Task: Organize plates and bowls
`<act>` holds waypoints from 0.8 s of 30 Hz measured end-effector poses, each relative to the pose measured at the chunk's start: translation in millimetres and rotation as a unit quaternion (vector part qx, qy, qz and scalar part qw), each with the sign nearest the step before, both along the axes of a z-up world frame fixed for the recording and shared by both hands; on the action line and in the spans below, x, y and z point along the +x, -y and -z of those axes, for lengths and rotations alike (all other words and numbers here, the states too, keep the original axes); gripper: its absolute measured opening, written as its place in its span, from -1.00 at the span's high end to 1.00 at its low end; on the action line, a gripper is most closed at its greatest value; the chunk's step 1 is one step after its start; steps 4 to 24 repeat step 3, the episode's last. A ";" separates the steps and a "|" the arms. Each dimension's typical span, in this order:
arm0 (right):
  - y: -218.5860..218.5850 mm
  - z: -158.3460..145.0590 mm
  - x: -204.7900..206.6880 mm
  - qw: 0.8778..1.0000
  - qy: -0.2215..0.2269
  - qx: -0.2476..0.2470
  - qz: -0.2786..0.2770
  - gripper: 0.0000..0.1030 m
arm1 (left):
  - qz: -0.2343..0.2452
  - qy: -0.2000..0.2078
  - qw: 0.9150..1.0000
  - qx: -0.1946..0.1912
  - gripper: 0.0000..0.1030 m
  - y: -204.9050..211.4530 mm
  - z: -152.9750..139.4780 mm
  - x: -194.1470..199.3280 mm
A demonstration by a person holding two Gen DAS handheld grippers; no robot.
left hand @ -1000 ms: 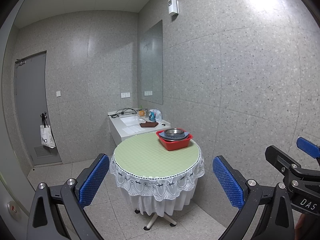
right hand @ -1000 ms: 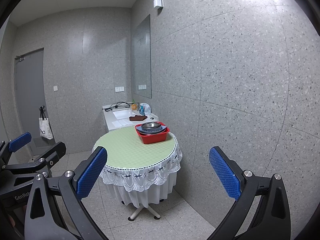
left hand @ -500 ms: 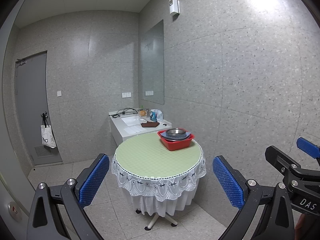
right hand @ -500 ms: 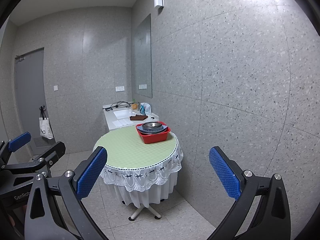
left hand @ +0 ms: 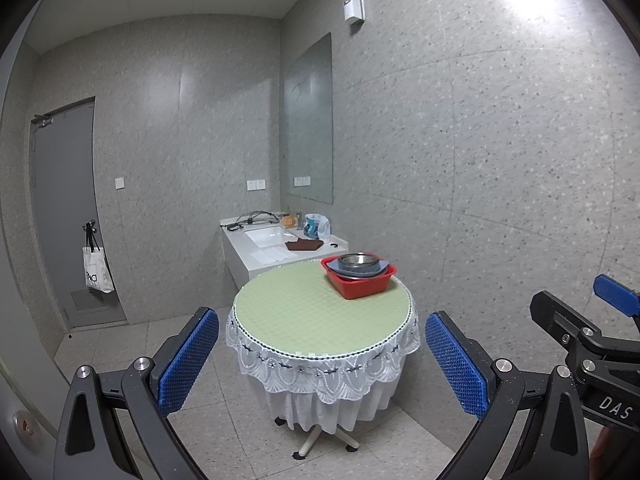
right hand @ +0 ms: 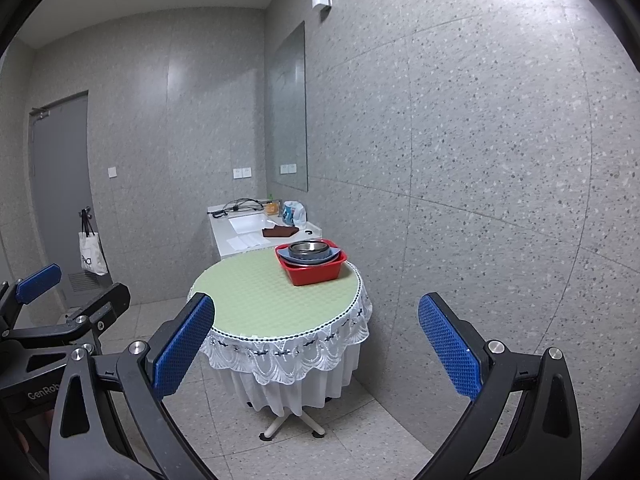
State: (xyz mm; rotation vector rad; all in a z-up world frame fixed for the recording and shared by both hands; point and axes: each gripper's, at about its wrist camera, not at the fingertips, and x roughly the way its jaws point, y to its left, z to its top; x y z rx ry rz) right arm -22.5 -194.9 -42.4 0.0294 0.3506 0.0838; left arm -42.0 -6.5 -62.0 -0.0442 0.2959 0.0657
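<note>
A red basin (left hand: 362, 285) stands at the far right of a round table (left hand: 304, 312) with a green top and lace skirt. It holds a blue plate (left hand: 384, 266) and a steel bowl (left hand: 357, 261) stacked inside. The red basin (right hand: 314, 274), blue plate (right hand: 335, 252) and steel bowl (right hand: 309, 248) also show in the right wrist view. My left gripper (left hand: 322, 360) is open and empty, well short of the table. My right gripper (right hand: 316, 346) is open and empty, also short of the table (right hand: 260, 300).
A white sink counter (left hand: 272, 248) with cables, a brown cloth and a bag stands behind the table. A grey door (left hand: 64, 208) with a hanging tote bag (left hand: 96, 274) is at the left. The speckled wall (left hand: 500, 200) runs close along the table's right side. Tiled floor lies between me and the table.
Both grippers have drifted slightly toward the table, which looks a little nearer. Both stay open and empty.
</note>
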 end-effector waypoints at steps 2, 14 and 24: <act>-3.2 1.5 5.0 1.000 -0.002 0.001 -0.001 -1.00 | 0.001 -0.002 1.000 -0.001 -0.98 -5.1 0.7 9.9; -5.0 2.0 8.5 1.000 -0.003 0.001 0.000 -1.00 | 0.001 -0.003 1.000 -0.001 -0.99 -7.1 0.7 15.2; -5.0 2.0 8.5 1.000 -0.003 0.001 0.000 -1.00 | 0.001 -0.003 1.000 -0.001 -0.99 -7.1 0.7 15.2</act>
